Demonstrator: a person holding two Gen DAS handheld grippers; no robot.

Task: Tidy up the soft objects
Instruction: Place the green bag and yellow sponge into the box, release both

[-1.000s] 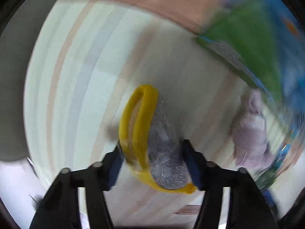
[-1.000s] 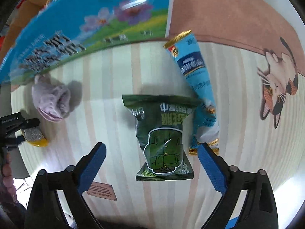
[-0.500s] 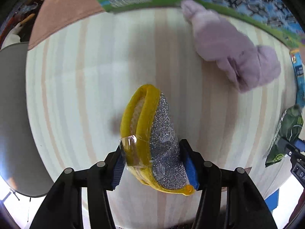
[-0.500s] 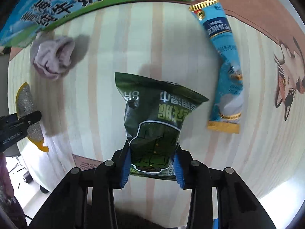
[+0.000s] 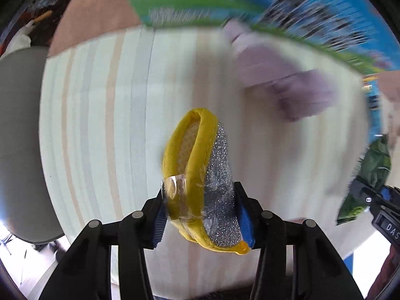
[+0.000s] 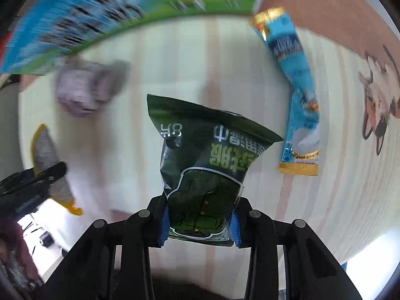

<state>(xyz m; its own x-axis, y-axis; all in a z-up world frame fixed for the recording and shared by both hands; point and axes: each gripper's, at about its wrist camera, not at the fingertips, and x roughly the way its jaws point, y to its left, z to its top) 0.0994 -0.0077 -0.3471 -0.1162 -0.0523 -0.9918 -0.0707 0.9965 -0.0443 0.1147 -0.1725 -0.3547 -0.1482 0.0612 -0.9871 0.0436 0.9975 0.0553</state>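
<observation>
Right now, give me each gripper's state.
Left gripper: shut on the sponge.
Right gripper: shut on the green bag.

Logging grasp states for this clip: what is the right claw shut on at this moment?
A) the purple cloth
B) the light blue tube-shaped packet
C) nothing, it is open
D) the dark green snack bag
D: the right claw has both blue pads pressed against the bottom end of the dark green snack bag, while the purple cloth and light blue packet lie on the table apart from it.

table (image 5: 100, 125): pale striped wood | mat (image 6: 337, 12): brown (cat print) | chair (image 5: 17, 137): grey
</observation>
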